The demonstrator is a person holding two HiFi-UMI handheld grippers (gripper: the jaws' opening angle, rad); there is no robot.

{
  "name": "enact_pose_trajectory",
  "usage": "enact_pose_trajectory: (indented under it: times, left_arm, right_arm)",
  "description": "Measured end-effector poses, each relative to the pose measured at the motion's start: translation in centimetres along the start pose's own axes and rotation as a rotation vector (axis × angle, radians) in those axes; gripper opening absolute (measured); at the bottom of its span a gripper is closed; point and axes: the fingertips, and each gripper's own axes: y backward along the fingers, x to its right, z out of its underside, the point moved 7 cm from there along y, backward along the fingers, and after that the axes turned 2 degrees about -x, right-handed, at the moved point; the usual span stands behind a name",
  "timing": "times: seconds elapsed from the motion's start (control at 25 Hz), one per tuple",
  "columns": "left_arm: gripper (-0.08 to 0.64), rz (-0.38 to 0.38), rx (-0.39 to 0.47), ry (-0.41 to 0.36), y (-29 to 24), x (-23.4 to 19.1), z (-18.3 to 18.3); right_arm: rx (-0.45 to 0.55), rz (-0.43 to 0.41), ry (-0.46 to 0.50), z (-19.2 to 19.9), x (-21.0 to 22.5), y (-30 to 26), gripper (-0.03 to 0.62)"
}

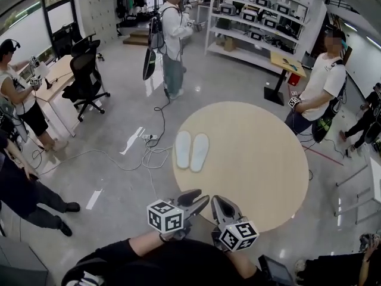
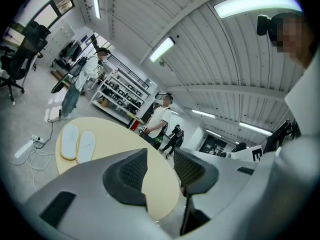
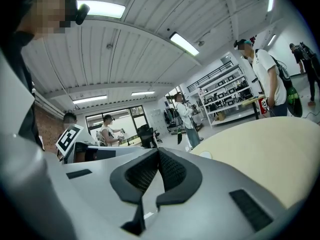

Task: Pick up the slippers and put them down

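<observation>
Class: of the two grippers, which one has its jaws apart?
The left gripper: its jaws stand apart with nothing between them, whereas the right gripper has them pressed together.

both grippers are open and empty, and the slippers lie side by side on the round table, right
Not quite. Only the left gripper is open. The right gripper is shut, its jaws together with nothing between them, as the right gripper view shows. Both are empty, and the slippers do lie side by side on the round table.
</observation>
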Motion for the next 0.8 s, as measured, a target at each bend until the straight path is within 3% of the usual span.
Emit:
enact_pose_trajectory:
  times: [0.36,0.8]
  left_arm:
    - [0.181,0.03,-0.004,-0.007,0.1,2.3,0.5]
    - [0.181,0.095,-0.069,-0.023,-3.3,4.5,1.6]
  right_arm:
    - [0.035,0.08,-0.02,-0.4,0.3,3.0,0.015]
    - [0.065,0.159,-0.039,-0.6,2.7,6.1,0.015]
